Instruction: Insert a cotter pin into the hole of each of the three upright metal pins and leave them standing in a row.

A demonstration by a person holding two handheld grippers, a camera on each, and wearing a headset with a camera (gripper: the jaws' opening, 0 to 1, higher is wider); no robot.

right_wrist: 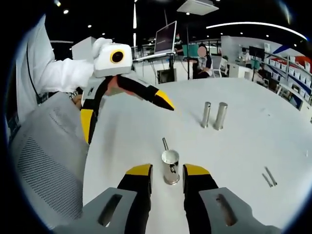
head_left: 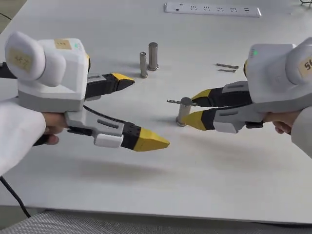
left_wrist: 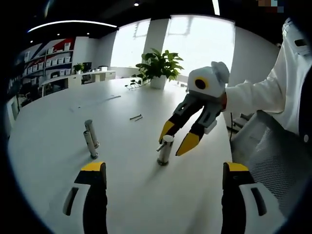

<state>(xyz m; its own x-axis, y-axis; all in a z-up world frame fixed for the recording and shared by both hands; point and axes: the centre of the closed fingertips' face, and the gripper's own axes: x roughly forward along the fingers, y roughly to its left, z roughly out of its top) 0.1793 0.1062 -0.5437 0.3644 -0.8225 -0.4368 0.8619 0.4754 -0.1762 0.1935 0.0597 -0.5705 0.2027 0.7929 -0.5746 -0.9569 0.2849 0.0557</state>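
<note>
Three upright metal pins stand on the white table [head_left: 209, 165]. Nearest is the pin [head_left: 184, 111] with a cotter pin [head_left: 173, 102] through its top hole, poking out to the left. My right gripper [head_left: 191, 108] is open, its yellow tips on either side of this pin [right_wrist: 170, 165] with a small gap. The other two pins [head_left: 143, 64] [head_left: 153, 56] stand close together farther back. My left gripper [head_left: 146, 112] is wide open and holds nothing, left of the near pin [left_wrist: 165, 148]. Two loose cotter pins [head_left: 226, 68] lie at the back right.
A white power strip [head_left: 212, 9] lies along the table's far edge. The front edge of the table runs across the bottom of the head view. A potted plant [left_wrist: 158, 66] stands at the table's far end in the left gripper view.
</note>
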